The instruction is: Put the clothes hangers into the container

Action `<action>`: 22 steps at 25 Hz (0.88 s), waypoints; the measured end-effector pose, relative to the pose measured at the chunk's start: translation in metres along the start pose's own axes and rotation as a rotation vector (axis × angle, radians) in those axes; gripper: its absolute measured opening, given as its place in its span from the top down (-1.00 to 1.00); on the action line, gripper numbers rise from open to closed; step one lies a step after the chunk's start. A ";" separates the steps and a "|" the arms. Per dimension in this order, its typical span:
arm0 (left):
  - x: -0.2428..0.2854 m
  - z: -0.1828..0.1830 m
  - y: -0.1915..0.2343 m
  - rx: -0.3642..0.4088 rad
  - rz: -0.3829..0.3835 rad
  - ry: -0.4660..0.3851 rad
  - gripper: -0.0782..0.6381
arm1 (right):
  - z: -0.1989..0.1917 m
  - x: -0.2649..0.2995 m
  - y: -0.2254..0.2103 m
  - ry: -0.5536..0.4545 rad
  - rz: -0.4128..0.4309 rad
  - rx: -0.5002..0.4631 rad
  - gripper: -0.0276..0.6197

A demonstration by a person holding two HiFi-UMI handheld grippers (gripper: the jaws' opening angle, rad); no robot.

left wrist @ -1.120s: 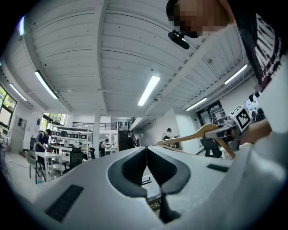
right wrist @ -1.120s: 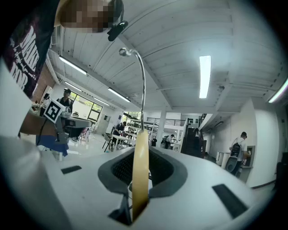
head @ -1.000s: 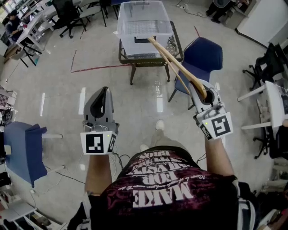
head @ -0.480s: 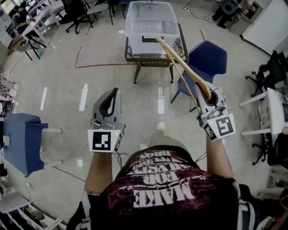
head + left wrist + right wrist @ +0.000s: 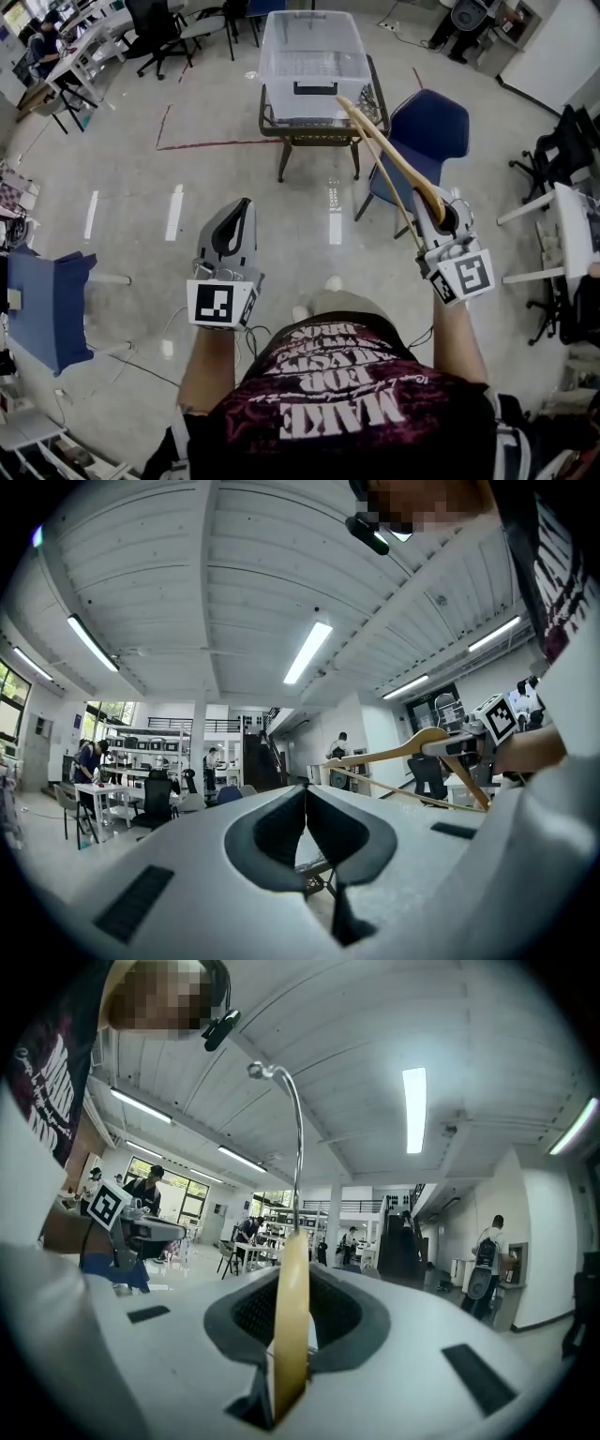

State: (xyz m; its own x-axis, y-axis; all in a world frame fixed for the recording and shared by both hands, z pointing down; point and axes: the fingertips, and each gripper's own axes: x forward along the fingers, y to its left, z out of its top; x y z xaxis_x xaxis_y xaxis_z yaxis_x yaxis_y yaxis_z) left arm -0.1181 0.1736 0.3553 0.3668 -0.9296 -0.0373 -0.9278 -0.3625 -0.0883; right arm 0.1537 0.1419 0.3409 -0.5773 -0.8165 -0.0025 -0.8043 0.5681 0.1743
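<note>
The tongs in your right hand [image 5: 435, 208] gripped the wooden hanger [image 5: 389, 155] in mid-air, short of the clear container [image 5: 314, 61] on its worktop [image 5: 281, 131], while your left tongs [image 5: 236, 211] were closed and empty; carrying, I judged, with closing in and lowering it over the rim next.

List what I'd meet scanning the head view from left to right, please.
Blue chair → left claw → clear container → right claw, gripping the wooden hanger.
</note>
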 end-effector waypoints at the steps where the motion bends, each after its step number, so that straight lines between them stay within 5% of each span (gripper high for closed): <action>1: -0.001 -0.001 -0.002 -0.001 -0.002 0.002 0.76 | -0.001 -0.002 -0.001 0.003 -0.001 0.004 0.73; 22: 0.004 0.008 -0.044 -0.028 -0.064 -0.002 0.76 | 0.022 -0.042 -0.022 -0.023 -0.030 -0.028 0.73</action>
State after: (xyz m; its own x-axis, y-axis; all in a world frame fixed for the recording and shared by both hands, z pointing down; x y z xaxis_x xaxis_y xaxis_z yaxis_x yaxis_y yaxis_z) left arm -0.0754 0.1865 0.3512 0.4257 -0.9042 -0.0344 -0.9039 -0.4232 -0.0624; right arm 0.1923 0.1660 0.3156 -0.5563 -0.8304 -0.0311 -0.8172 0.5399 0.2018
